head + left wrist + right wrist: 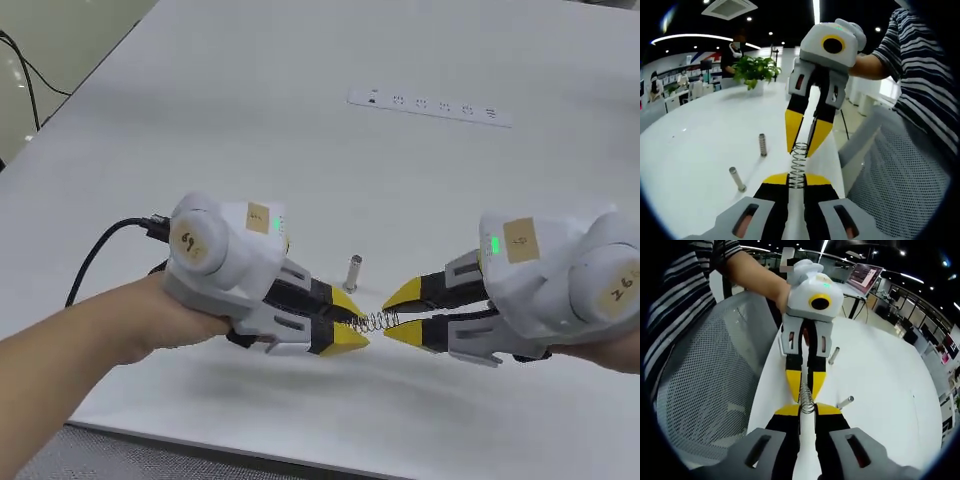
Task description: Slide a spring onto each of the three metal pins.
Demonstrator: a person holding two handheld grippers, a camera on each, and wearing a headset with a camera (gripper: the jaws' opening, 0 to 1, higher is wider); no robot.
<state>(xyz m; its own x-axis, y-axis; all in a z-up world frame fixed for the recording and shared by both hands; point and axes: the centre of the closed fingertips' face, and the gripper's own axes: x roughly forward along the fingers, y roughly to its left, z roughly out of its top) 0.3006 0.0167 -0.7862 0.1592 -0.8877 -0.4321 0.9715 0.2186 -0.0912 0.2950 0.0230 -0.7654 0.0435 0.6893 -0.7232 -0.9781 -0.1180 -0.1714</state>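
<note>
A small steel spring [378, 321] hangs level between my two grippers above the white table's near edge. My left gripper [357, 323] is shut on its left end, and my right gripper [393, 318] is closed on its right end. In the left gripper view the spring [798, 165] rises from my own yellow tips [796, 180] to the other gripper's tips. The right gripper view has the spring [806, 398] between its tips [807, 410]. One upright metal pin [353, 272] stands just behind the spring. Two pins [762, 145] [736, 178] stand on the table.
A white power strip [430, 105] lies at the far side of the table [250, 120]. A black cable [100, 250] runs from the left gripper. The table's front edge is just below the grippers, and a grey mesh chair [900, 185] stands past it.
</note>
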